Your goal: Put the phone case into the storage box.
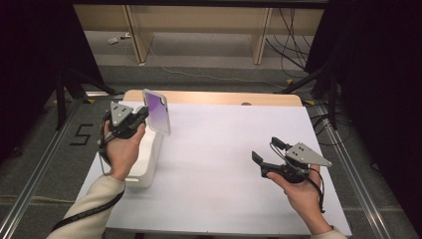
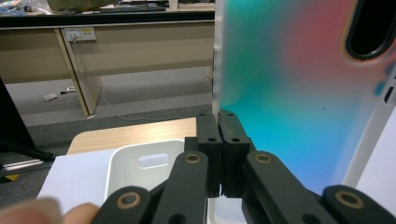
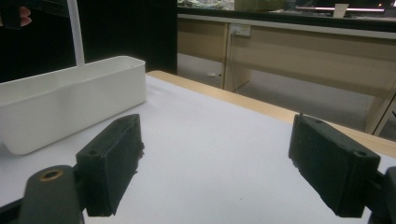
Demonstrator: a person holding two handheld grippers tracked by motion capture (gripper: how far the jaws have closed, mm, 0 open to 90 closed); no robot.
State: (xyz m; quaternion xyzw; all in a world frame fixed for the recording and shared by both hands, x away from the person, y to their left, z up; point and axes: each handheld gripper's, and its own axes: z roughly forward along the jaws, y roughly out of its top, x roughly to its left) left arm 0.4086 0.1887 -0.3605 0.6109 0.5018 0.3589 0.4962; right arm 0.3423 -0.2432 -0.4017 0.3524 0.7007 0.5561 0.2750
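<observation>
Now: left gripper pinching phone case upright, upper left, above bin | right gripper spread, idle lower right | next: probably lower case into bin.

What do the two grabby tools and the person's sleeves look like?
Both are black, with two flat black jaws on jointed arms with brass-coloured pins. The left tool and right tool each carry a grey three-cornered plate and trail a black cable. The sleeves are cream.
</observation>
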